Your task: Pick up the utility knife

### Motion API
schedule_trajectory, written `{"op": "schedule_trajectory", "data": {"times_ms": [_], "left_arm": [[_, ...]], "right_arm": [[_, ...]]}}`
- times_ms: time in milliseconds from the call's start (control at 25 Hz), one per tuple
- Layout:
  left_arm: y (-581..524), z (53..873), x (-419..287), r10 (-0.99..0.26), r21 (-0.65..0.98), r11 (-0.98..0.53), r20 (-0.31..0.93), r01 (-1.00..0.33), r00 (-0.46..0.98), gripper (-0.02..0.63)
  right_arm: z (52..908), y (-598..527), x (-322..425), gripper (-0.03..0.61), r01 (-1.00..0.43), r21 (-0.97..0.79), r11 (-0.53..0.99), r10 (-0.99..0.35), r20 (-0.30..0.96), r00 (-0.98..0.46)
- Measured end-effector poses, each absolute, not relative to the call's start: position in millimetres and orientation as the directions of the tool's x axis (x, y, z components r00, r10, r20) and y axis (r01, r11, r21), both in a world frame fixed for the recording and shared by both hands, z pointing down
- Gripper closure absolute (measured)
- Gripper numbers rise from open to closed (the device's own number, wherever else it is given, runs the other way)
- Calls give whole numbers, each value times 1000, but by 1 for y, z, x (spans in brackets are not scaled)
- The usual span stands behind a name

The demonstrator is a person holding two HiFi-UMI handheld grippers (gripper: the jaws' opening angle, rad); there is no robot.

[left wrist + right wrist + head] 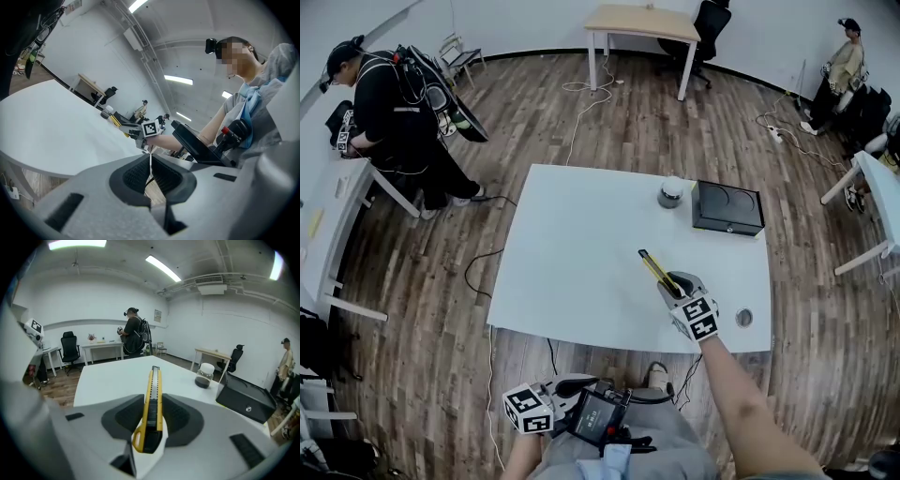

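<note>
The utility knife (656, 270) is yellow and black, and my right gripper (673, 284) is shut on it, holding it clear above the near right part of the white table (581, 244). In the right gripper view the knife (152, 404) lies lengthwise between the pads of the right gripper (153, 394), its tip pointing away over the table. My left gripper (562, 392) hangs low by the person's lap, below the table's near edge. Its jaws (150, 164) stand together with nothing held. From there the right gripper (140, 131) and the knife (115, 121) show in the distance.
A small jar with a white lid (671, 191) and a black box (727, 207) stand at the table's far right. A round hole (743, 318) sits near the front right corner. Two people stand at other desks around the room.
</note>
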State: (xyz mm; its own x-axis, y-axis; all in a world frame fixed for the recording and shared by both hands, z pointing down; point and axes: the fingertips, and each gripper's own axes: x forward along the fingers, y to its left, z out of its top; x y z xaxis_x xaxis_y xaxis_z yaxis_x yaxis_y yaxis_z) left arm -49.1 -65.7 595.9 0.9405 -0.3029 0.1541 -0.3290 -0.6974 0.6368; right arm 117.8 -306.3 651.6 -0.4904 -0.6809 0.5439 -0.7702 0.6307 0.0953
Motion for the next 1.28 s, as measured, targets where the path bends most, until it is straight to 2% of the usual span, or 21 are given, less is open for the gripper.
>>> {"op": "schedule_trajectory", "data": {"times_ms": [1280], "left_arm": [[-68, 582, -14, -149, 586, -783, 151, -210, 977, 595]], "right_arm": [[593, -233, 127, 448, -812, -257, 524, -750, 312, -583]]}}
